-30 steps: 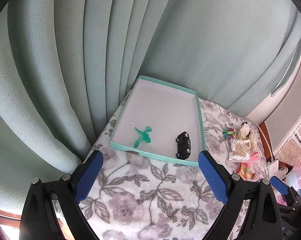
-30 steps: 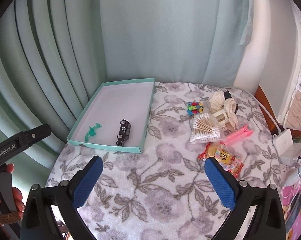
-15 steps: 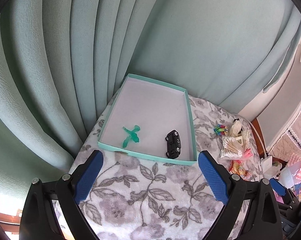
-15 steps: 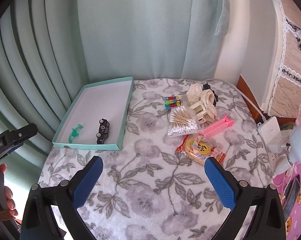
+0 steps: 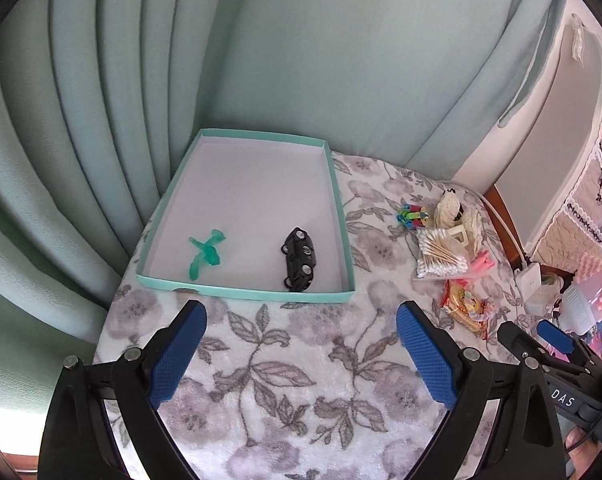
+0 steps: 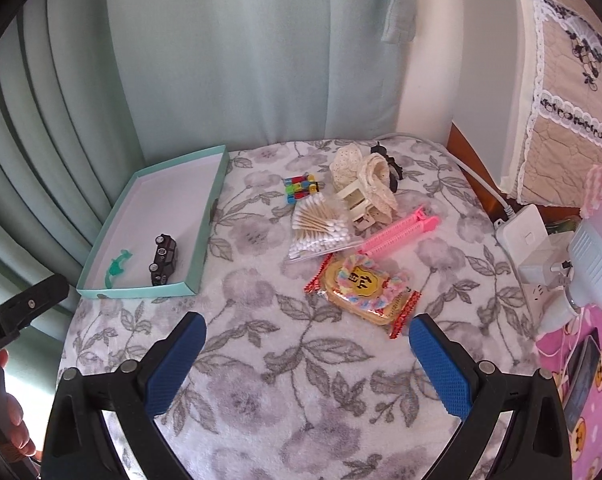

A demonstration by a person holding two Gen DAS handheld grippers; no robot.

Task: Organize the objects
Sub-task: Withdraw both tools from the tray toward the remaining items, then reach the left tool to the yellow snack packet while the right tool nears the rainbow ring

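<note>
A black toy car [image 5: 299, 259] and green plastic figure [image 5: 206, 253] lie in the shallow teal cardboard tray [image 5: 241, 291] beyond the left gripper [image 5: 301, 354], its fingers released. Ahead of the right gripper [image 6: 307, 366], fingers likewise spread and empty, a red-edged snack packet [image 6: 363, 292] and bagged cotton swabs [image 6: 321, 232] await sorting.

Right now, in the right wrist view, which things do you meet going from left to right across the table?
Green plastic toy → black toy car → clear bag of cotton swabs → red-edged snack packet → white power strip.
</note>
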